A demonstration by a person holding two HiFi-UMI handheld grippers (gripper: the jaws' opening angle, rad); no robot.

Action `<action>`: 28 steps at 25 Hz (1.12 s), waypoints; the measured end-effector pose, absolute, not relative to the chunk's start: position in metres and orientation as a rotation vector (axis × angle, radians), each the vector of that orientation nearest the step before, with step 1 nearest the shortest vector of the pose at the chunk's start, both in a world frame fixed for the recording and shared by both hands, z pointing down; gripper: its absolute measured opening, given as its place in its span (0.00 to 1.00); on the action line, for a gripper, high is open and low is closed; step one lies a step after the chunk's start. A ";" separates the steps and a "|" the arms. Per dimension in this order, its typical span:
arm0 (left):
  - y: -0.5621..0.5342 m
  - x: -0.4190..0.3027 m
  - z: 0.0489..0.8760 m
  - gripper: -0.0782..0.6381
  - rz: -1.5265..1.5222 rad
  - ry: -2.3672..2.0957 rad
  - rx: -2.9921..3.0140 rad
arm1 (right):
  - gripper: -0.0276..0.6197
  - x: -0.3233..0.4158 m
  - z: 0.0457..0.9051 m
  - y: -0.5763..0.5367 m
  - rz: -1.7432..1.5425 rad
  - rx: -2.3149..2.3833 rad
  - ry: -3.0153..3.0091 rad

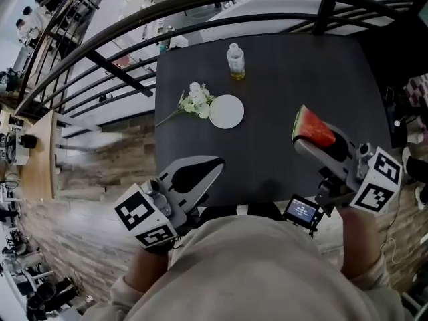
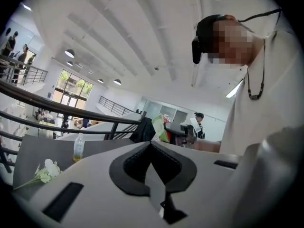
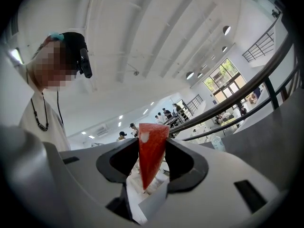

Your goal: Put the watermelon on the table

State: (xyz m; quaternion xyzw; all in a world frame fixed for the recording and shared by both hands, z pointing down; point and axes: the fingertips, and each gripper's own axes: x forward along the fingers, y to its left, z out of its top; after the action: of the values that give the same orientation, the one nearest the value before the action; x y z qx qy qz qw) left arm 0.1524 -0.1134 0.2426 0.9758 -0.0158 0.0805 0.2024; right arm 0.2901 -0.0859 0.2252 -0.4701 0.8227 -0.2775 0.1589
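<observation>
A wedge of red watermelon (image 1: 311, 130) with a green rind is clamped between the jaws of my right gripper (image 1: 309, 139), over the right part of the black table (image 1: 281, 72). In the right gripper view the watermelon slice (image 3: 151, 151) stands point-down between the two pads, with the right gripper (image 3: 152, 146) shut on it. My left gripper (image 1: 214, 166) hovers over the table's near left edge, its tips together with nothing between them. In the left gripper view the left gripper (image 2: 151, 146) is shut, and the watermelon (image 2: 160, 128) shows beyond its tips.
On the table stand a small bottle (image 1: 235, 61) with yellow liquid at the far side, a white flower sprig (image 1: 196, 101) and a round white plate (image 1: 227, 111) near the middle. A dark metal railing (image 1: 120, 42) curves round the table's far and left sides.
</observation>
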 end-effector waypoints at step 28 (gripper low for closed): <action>-0.167 0.132 0.224 0.11 0.147 0.128 2.783 | 0.33 0.251 0.169 -0.131 -0.652 -1.535 2.410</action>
State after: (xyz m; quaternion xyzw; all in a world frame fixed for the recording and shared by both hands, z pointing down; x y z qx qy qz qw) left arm 0.1318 -0.1671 0.2241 0.9821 0.0452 0.0520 0.1750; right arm 0.2513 -0.1310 0.1691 -0.5209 0.8177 -0.2211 0.1054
